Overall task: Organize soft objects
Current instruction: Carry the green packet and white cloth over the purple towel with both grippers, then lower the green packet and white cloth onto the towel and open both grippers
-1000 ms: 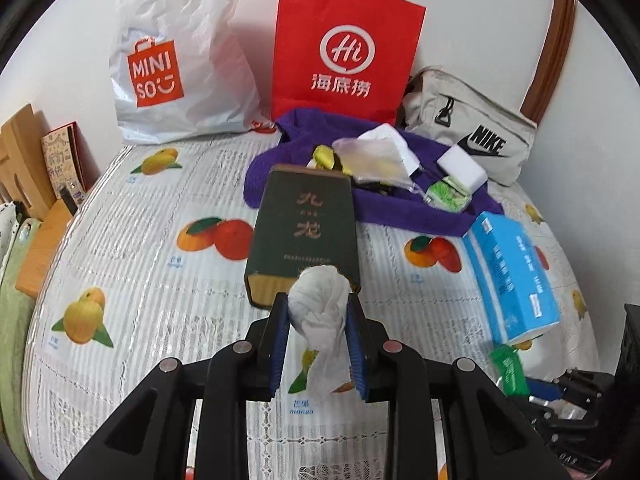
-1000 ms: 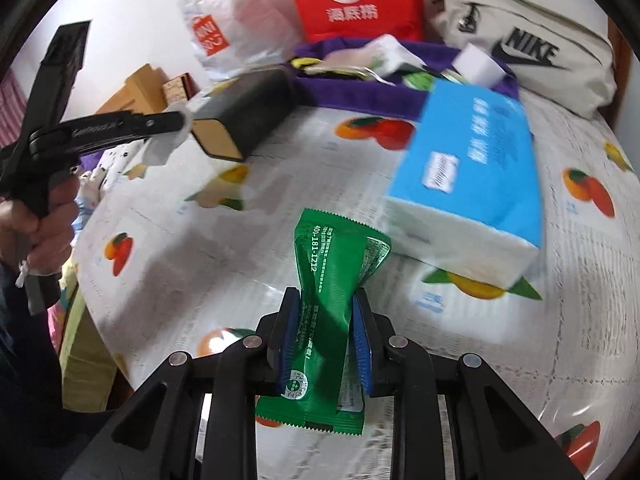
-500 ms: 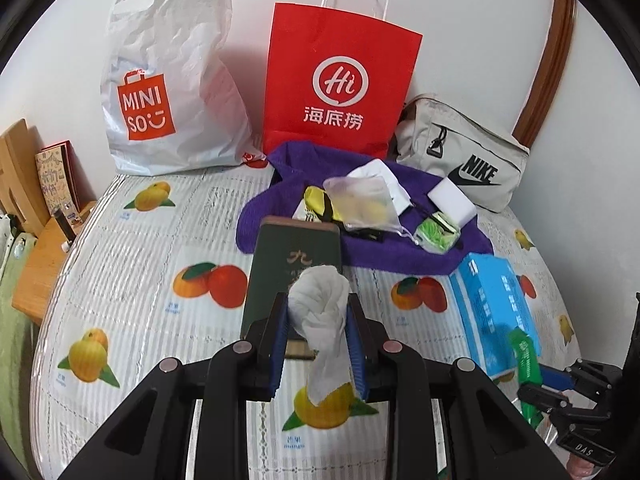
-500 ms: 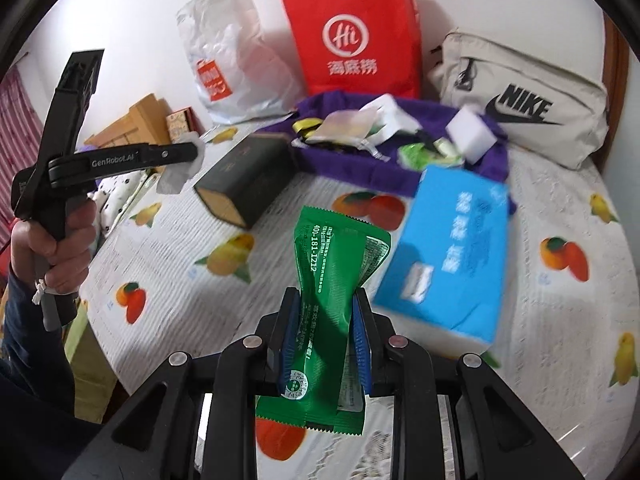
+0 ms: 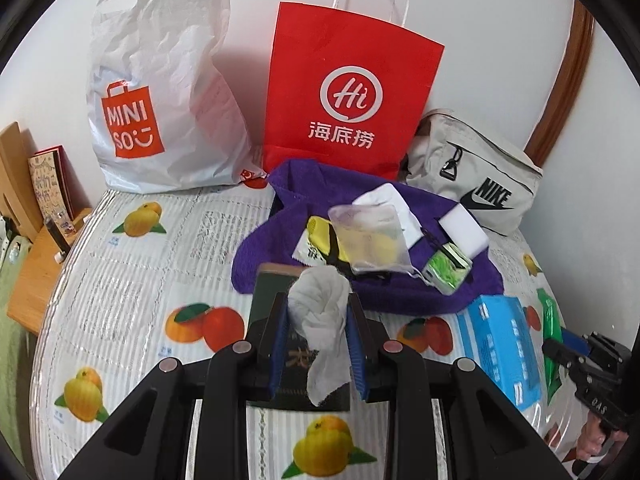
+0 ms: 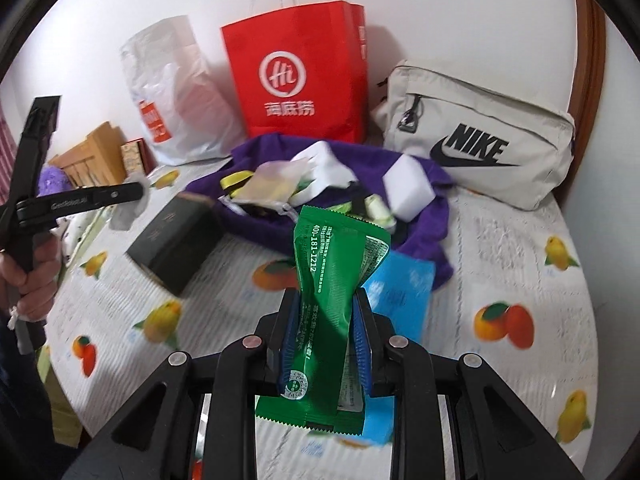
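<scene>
A: What is hidden?
B: The dark box [image 5: 298,336] is half covered by the crumpled tissue [image 5: 320,320] pinched in the left gripper [image 5: 318,344].
A: And right?
B: A green packet [image 6: 332,300] is clamped by the right gripper [image 6: 326,344], above the blurred blue tissue pack [image 6: 400,296].
</scene>
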Action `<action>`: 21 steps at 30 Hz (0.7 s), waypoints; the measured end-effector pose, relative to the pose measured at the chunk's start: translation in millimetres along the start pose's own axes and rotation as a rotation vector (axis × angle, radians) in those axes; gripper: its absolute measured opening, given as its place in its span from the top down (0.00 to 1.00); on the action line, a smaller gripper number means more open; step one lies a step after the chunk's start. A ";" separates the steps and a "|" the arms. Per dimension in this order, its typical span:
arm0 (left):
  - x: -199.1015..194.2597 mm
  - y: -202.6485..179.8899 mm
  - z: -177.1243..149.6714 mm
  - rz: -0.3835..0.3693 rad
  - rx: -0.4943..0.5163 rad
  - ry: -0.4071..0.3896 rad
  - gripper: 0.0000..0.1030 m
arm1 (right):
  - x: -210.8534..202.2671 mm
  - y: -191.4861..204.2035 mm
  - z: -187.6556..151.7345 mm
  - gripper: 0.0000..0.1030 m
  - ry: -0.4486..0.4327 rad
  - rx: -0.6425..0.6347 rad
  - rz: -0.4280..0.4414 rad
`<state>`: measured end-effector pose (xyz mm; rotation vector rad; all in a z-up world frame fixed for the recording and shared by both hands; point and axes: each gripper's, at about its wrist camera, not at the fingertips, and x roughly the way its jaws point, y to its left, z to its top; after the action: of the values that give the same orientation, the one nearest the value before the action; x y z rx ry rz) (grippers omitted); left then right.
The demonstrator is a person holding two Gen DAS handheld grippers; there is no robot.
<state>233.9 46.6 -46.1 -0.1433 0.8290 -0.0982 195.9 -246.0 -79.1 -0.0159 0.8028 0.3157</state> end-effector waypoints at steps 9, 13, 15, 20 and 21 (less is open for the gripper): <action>26.5 -5.0 31.1 0.008 0.010 0.014 0.75 | 38.7 -22.3 50.6 0.75 -0.011 0.034 -0.017; 38.8 -6.9 40.4 0.010 0.011 0.021 0.75 | 58.4 -31.5 69.5 0.74 0.005 0.042 -0.037; 47.7 -7.1 43.5 0.011 0.009 0.033 0.75 | 67.2 -36.2 77.6 0.74 0.011 0.048 -0.032; 67.2 -9.4 50.5 -0.001 0.001 0.058 0.74 | 91.1 -41.8 93.6 0.74 0.038 0.046 -0.025; 69.8 -10.2 51.7 -0.003 0.001 0.060 0.74 | 95.9 -42.2 96.2 0.73 0.043 0.049 -0.020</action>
<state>318.8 31.1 -60.7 -0.1412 0.8889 -0.1057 338.0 -247.3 -84.5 0.0154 0.8519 0.2771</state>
